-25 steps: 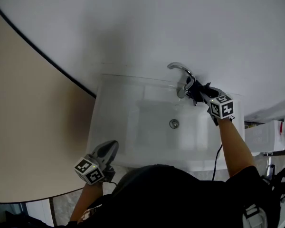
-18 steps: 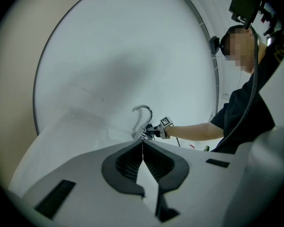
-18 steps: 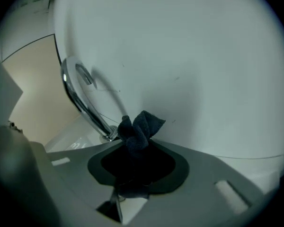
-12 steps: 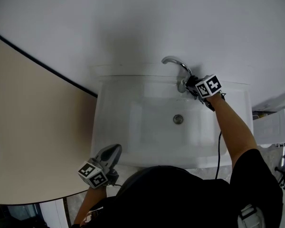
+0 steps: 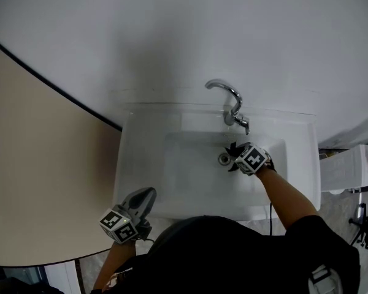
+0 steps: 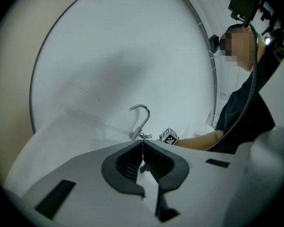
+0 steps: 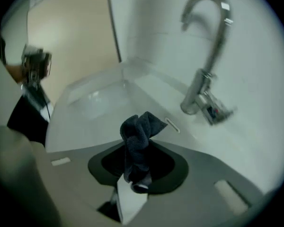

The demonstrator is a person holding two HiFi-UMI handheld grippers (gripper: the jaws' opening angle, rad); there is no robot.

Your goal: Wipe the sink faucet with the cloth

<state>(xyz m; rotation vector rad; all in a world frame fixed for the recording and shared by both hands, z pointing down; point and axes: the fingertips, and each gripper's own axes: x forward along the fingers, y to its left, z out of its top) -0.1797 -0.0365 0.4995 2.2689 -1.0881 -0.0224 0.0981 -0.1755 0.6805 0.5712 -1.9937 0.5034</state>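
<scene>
Low in the sink (image 5: 141, 164), clear of the faucet (image 5: 232, 100), our right claw (image 7: 136, 150) grips the cloth (image 7: 138, 129) and our left claw (image 6: 142, 146) sits closed and empty, so we judge no wiping under way: next, lift the cloth onto the faucet.

Setting: a bathroom or washroom, domestic or public not determinable.

Evidence:
- White rectangular wash basin (image 5: 141, 164) at centre of the head view, mounted against a plain white wall (image 5: 233, 29).
- Round metal drain (image 5: 224, 158) in the basin floor.
- The right gripper view shows an overflow slot (image 7: 172, 125) in the basin's back wall.
- Chrome gooseneck faucet (image 5: 230, 100) stands on the basin's rear ledge, with a single lever handle (image 7: 213, 109) at its base.
- Beige panel (image 5: 43, 164) fills the left of the frame, edged by a dark curved line.
- Grey marbled floor (image 5: 80, 268) shows at lower left.
</scene>
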